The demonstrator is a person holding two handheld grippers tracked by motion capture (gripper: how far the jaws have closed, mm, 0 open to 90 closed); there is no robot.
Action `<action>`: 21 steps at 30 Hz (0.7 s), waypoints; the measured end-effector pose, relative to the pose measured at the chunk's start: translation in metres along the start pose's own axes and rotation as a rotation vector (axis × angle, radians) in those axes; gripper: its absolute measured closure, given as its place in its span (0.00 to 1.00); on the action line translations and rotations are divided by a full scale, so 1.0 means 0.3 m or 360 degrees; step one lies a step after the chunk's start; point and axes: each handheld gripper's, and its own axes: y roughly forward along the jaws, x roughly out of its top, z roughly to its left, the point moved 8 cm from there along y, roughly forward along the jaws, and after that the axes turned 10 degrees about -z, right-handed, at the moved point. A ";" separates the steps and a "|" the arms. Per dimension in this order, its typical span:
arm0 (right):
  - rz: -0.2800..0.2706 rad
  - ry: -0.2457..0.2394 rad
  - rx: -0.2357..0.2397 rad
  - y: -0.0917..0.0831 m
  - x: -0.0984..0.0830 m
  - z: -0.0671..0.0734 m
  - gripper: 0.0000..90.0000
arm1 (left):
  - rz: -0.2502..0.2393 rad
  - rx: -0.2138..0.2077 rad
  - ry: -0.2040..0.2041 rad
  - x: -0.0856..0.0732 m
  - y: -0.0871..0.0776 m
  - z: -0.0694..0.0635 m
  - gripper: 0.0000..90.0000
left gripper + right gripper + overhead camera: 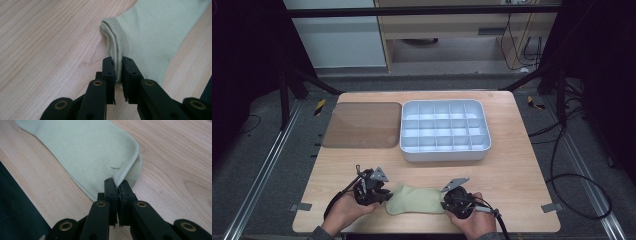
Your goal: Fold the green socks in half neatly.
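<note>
I hold a two-jaw gripper in each hand, low over the near edge of a light wooden table [512, 165]. Between them lies a pale green sock [414, 201], flat on the wood.

My left gripper [384, 196] is clamped on the sock's ribbed cuff [115, 42]. In the left gripper view the cuff's folded edge runs straight down into the narrow gap between my two black jaws, which pinch it; the rest of the sock spreads ahead and to the right of the jaws.

My right gripper [445, 204] is clamped on the sock's other, rounded end [130, 160]. In the right gripper view the jaws are pressed nearly together, with a thin fold of cloth rising from between their tips; the sock stretches ahead and to the left of them.

Well beyond both grippers, farther across the table, sits a grey tray [484, 117] divided into small compartments. Just to the left of it lies a flat brown translucent lid [362, 125].
</note>
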 end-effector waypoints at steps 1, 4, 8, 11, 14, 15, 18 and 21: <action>0.0000 -0.0001 -0.0001 0.000 0.001 0.000 0.97 | 0.0001 0.0000 0.0006 0.002 -0.003 0.001 0.90; -0.0002 -0.0004 -0.0002 -0.001 0.005 0.004 0.97 | 0.0005 -0.0004 0.0008 0.009 -0.010 -0.001 0.90; -0.0005 -0.0010 0.0005 -0.001 0.013 0.010 0.97 | 0.0021 -0.0012 0.0010 0.012 -0.018 -0.002 0.90; -0.0010 -0.0011 0.0009 0.001 0.018 0.016 0.97 | 0.0025 -0.0021 -0.0001 0.015 -0.023 -0.002 0.90; -0.0013 -0.0021 0.0013 0.002 0.020 0.018 0.97 | 0.0028 -0.0024 -0.0006 0.018 -0.029 -0.001 0.90; -0.0015 -0.0014 0.0016 0.003 0.022 0.022 0.97 | 0.0025 -0.0027 -0.0009 0.020 -0.031 -0.002 0.90; -0.0022 -0.0012 0.0011 0.006 0.024 0.026 0.97 | 0.0025 -0.0031 -0.0012 0.027 -0.040 -0.003 0.90; -0.0033 -0.0011 0.0023 0.008 0.031 0.036 0.97 | 0.0027 -0.0034 -0.0015 0.034 -0.046 -0.003 0.90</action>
